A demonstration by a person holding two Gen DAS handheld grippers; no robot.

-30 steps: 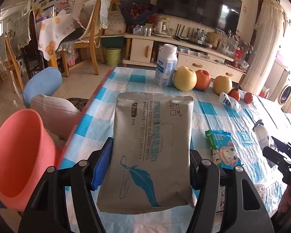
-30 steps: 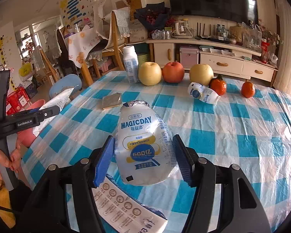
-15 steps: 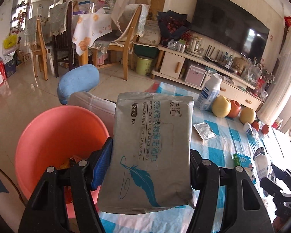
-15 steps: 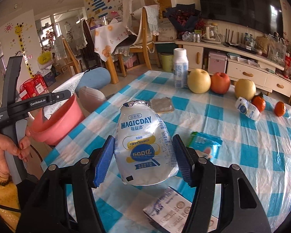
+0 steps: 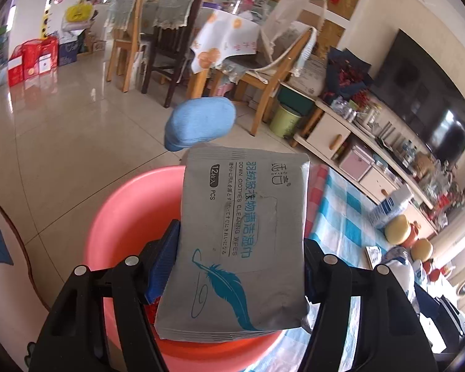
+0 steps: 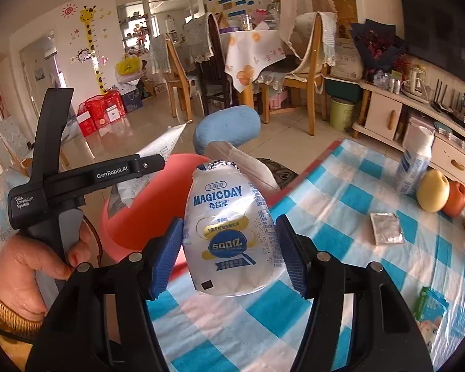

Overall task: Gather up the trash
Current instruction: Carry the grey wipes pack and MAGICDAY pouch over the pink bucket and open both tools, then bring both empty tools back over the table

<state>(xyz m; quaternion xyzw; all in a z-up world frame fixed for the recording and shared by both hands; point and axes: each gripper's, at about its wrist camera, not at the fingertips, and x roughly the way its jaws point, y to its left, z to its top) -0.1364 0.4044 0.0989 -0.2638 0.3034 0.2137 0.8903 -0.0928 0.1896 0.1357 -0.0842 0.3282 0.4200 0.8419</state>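
Two pieces of trash are in the air at once, and the change is where they hang: a second ago the grey wipes packet (image 5: 243, 241) filled the left view over the checked table (image 6: 350, 217), with the pink basin (image 5: 124, 214) only at the frame's left edge; now the basin's open mouth fills the lower middle of that view right behind the packet, so the left hand-held gripper (image 5: 232, 272) has swung off the table and over the bin. That puts the packet about ready to drop, in my judgement, once the jaws let go. They have not: the blue pads pinch the packet by its two long sides, at the same width as before. It is a flat, soft foil pouch, grey with a teal feather and an "OPEN" flap, slightly creased, looking nearly empty. The right hand-held gripper (image 6: 229, 255) clamps a squat white MAGICDAY drink bottle (image 6: 231, 235), foil lid peeled at the top, centred in its view. It has travelled the same way, from mid-table to the table's near-left edge, with the basin now just behind and to the left of the bottle. A hand (image 6: 31, 263) gripping the left tool shows at lower left of that frame.
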